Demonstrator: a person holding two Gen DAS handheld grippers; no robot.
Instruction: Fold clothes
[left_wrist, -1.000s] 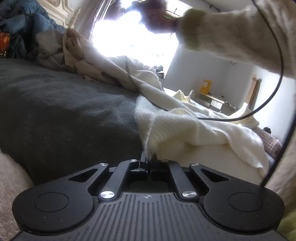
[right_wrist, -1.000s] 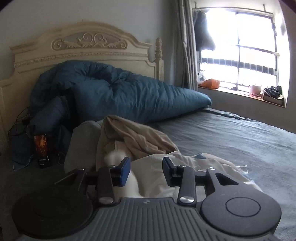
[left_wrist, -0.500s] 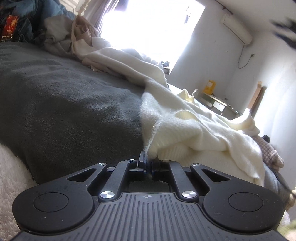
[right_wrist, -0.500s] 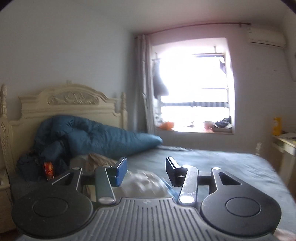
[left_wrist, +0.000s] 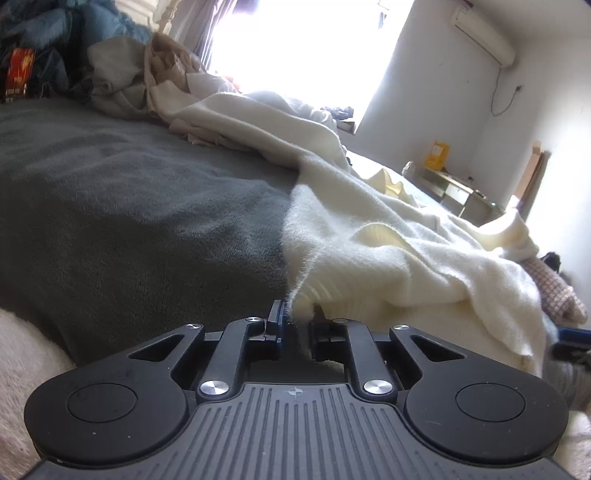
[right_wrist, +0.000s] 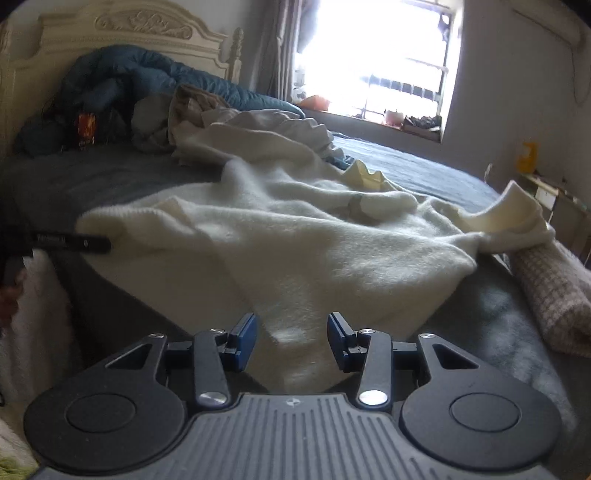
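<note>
A fluffy cream sweater (left_wrist: 388, 251) lies crumpled on the grey bed (left_wrist: 129, 206), hanging over its near edge. My left gripper (left_wrist: 297, 321) is shut on the sweater's ribbed hem at the bed's edge. In the right wrist view the same sweater (right_wrist: 295, 240) spreads across the bed, and my left gripper (right_wrist: 92, 243) shows at its left corner. My right gripper (right_wrist: 291, 332) is open and empty, with its blue pads (right_wrist: 245, 332) just in front of the sweater's hanging lower edge.
A pile of beige and grey clothes (right_wrist: 192, 110) lies behind the sweater, with a blue duvet (right_wrist: 147, 77) against the cream headboard (right_wrist: 122, 33). A pink checked garment (right_wrist: 546, 291) lies at the right. A bright window (right_wrist: 376, 59) and a desk (left_wrist: 454, 188) stand beyond the bed.
My right gripper swung up toward the window, then came down low in front of the sweater's near edge, still open. My left gripper kept its hold on the hem and tilted slightly.
</note>
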